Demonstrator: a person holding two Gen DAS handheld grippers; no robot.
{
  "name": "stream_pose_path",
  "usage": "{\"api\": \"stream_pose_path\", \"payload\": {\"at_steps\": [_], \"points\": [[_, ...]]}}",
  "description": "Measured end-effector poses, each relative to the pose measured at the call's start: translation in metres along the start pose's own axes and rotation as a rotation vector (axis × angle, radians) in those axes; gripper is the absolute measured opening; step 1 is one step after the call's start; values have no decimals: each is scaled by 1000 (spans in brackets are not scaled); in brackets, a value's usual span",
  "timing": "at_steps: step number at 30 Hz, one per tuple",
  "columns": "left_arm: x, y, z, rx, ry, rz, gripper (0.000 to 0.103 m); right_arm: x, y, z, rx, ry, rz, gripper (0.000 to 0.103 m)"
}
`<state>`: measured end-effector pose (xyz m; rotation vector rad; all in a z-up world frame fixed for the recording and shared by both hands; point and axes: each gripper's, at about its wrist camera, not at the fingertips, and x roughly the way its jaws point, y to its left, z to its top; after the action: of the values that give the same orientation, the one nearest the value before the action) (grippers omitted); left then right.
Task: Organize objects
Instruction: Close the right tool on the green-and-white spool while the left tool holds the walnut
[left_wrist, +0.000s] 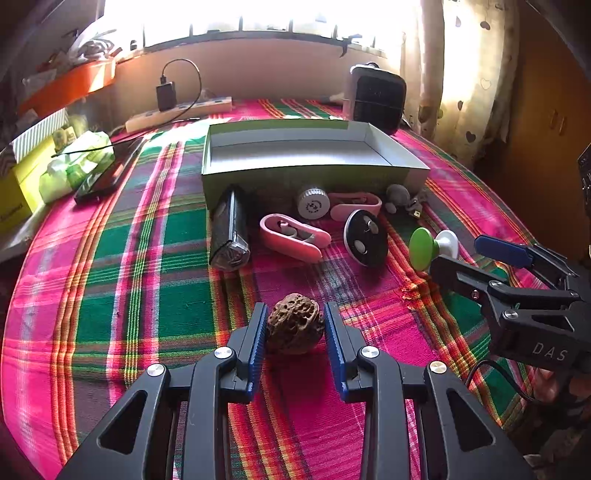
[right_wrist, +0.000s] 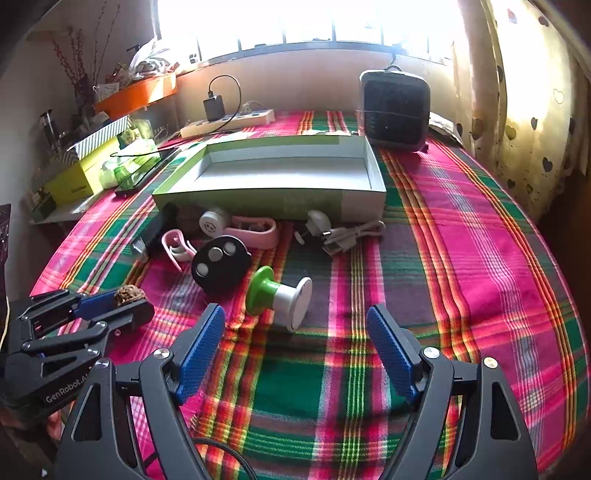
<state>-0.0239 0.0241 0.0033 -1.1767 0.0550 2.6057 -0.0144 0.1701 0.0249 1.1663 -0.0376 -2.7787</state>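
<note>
A brown pitted nut (left_wrist: 293, 323) sits between the blue pads of my left gripper (left_wrist: 295, 326), which is shut on it close to the plaid cloth. The right wrist view shows the same nut (right_wrist: 129, 295) in the left gripper (right_wrist: 118, 306) at the left. My right gripper (right_wrist: 295, 332) is open and holds nothing, just short of a green-and-white spool (right_wrist: 280, 295) lying on its side. An empty green box (left_wrist: 314, 177) stands beyond. In front of it lie a black disc (left_wrist: 365, 238), a pink clip (left_wrist: 291, 236), a white round cap (left_wrist: 313, 203) and a black pouch (left_wrist: 229, 229).
A grey plug with a cable (right_wrist: 351, 232) lies by the box's right corner. A heater (right_wrist: 395, 110) and a power strip (right_wrist: 229, 123) stand at the back. A phone (left_wrist: 107, 173) and yellow-green packets (left_wrist: 74, 166) crowd the left edge. Bare cloth (right_wrist: 480, 258) stretches to the right.
</note>
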Motion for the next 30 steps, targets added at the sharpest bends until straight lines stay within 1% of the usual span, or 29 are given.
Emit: {"api": "stream_pose_path", "payload": {"at_steps": [1, 2, 4, 9, 11, 18, 26, 30], "points": [[1, 2, 1, -2, 1, 3, 28, 2, 0, 2, 4, 1, -8, 79], [1, 3, 1, -4, 2, 4, 28, 3, 1, 3, 9, 1, -12, 75], [1, 6, 2, -8, 2, 2, 28, 7, 2, 6, 15, 7, -19, 72], [3, 9, 4, -7, 9, 4, 28, 15, 8, 8, 13, 24, -38, 67], [3, 9, 4, -5, 11, 4, 28, 18, 7, 8, 18, 32, -59, 60], [5, 10, 5, -2, 16, 5, 28, 18, 5, 9, 37, 38, -64, 53], [6, 9, 6, -2, 17, 3, 28, 19, 9, 9, 25, 42, -55, 35], [6, 9, 6, -2, 17, 4, 28, 19, 9, 9, 22, 39, -54, 34]]}}
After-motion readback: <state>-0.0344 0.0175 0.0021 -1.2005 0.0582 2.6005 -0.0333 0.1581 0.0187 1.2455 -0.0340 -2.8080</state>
